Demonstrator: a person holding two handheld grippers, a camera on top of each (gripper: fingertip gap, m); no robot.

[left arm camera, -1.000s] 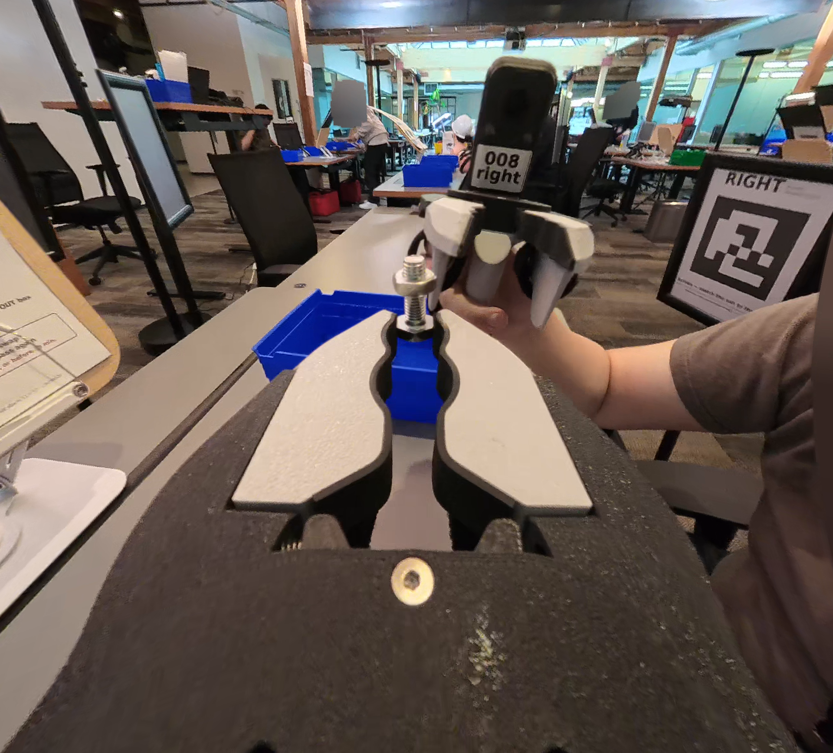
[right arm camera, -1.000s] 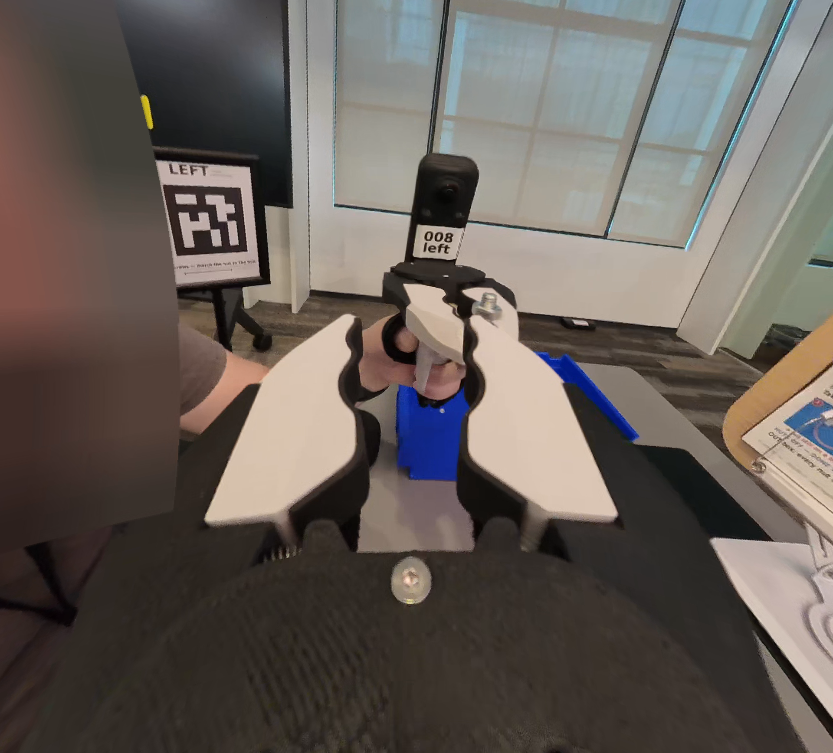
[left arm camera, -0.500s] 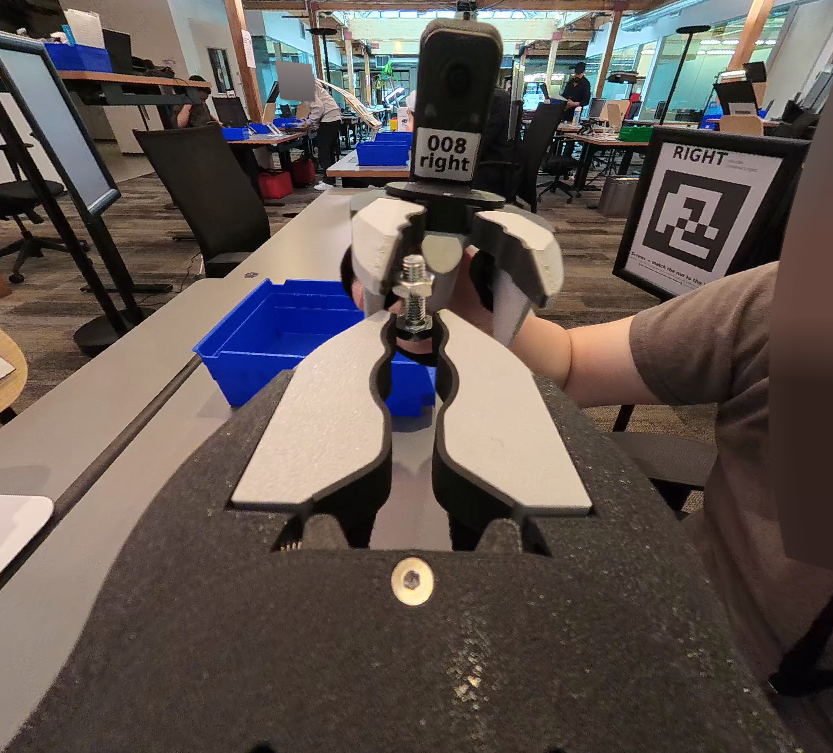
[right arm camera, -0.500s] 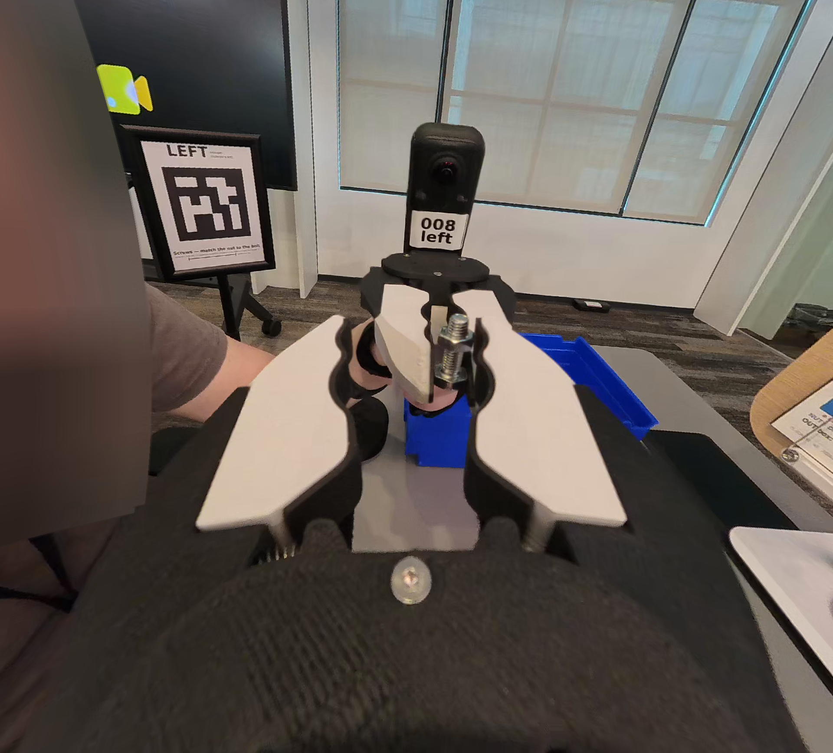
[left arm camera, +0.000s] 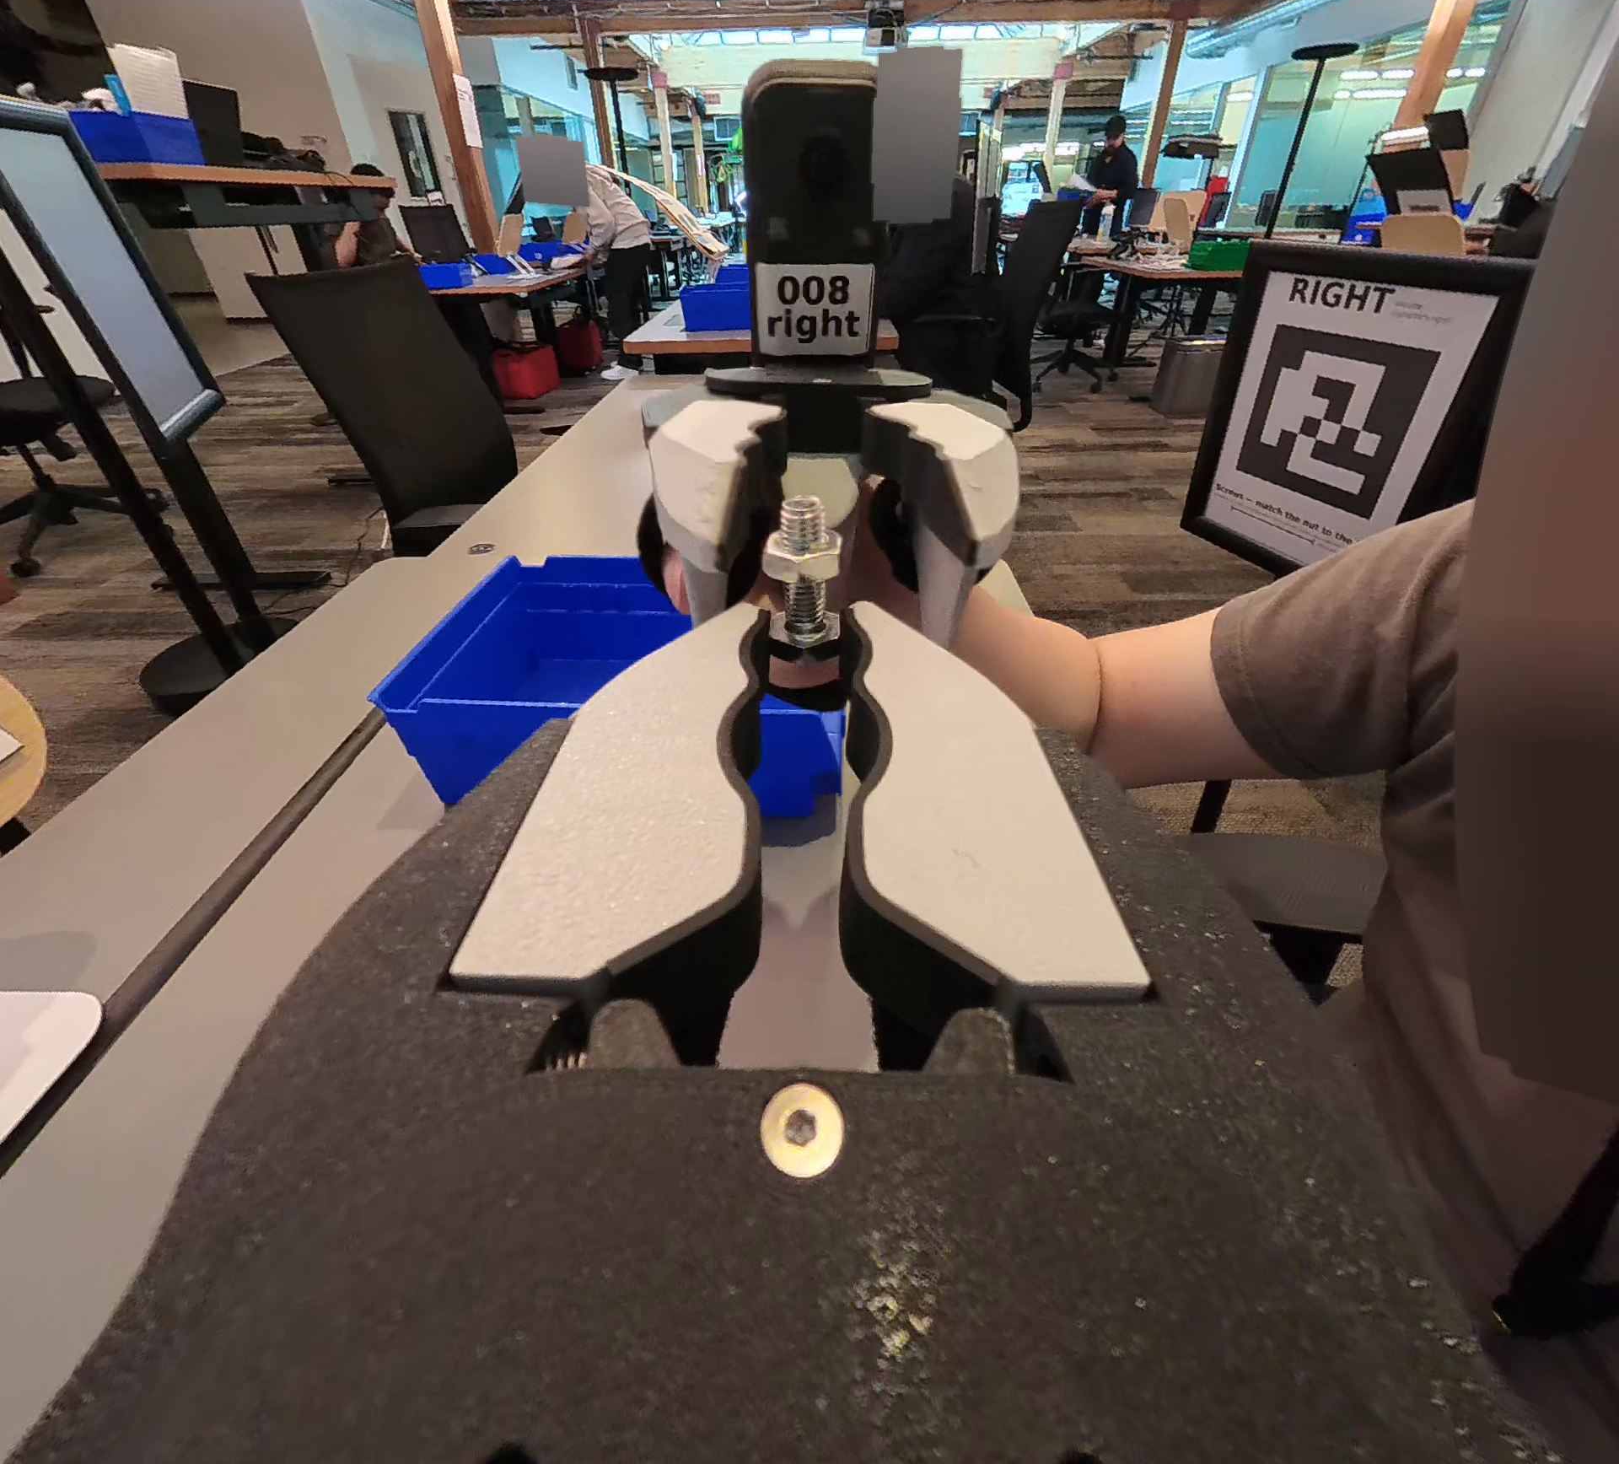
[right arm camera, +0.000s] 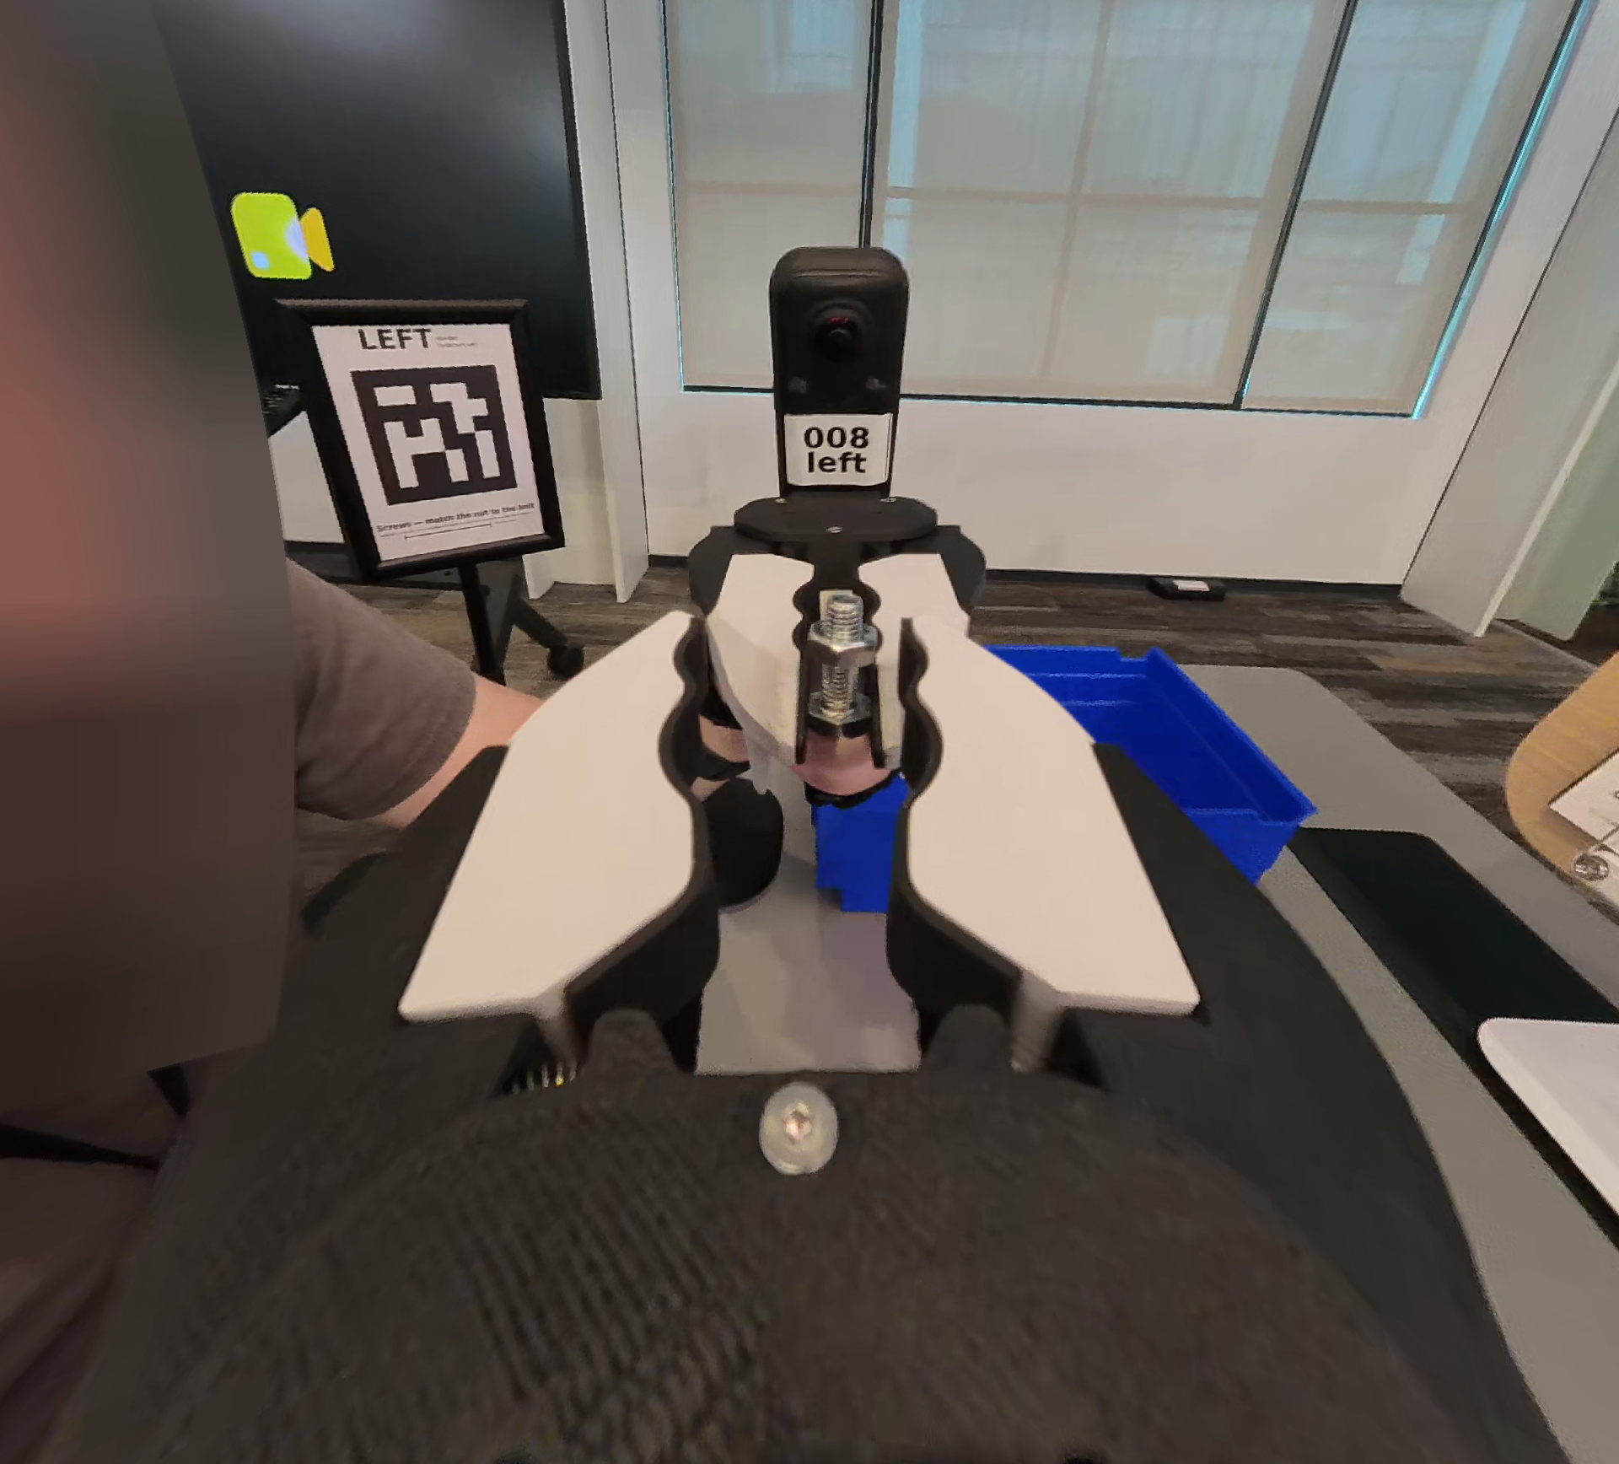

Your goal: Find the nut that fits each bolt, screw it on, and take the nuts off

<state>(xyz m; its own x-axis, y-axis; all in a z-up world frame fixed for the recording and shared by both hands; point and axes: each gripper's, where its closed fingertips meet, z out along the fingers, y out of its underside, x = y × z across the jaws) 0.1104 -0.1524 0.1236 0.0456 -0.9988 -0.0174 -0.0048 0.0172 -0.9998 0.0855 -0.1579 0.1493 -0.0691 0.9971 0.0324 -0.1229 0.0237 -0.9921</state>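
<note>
A silver bolt (left arm camera: 802, 598) stands upright with a hex nut (left arm camera: 802, 550) partway down its thread. My left gripper (left arm camera: 803, 620) is shut on the bolt's lower end and holds it in the air above the table. My right gripper (left arm camera: 823, 603) faces it, open, with one finger on each side of the nut and not touching it. In the right wrist view, the right gripper (right arm camera: 802, 638) is open, and the nut (right arm camera: 841, 646) and bolt (right arm camera: 837, 686) sit between its tips. The left gripper (right arm camera: 837, 721) is just behind.
A blue bin (left arm camera: 526, 660) sits on the grey table (left arm camera: 219, 765) below the grippers; it also shows in the right wrist view (right arm camera: 1165, 730). A framed marker sign (left arm camera: 1349, 406) stands right, another (right arm camera: 438, 432) left. A black chair (left arm camera: 394, 388), a white pad (right arm camera: 1559, 1071) and a wooden board (right arm camera: 1568, 774) lie nearby. Left and right tips are no more than a few centimetres apart.
The right gripper has moved in from beside the bolt to face it head on, so its open fingers now flank the nut. The left gripper keeps hold of the bolt.
</note>
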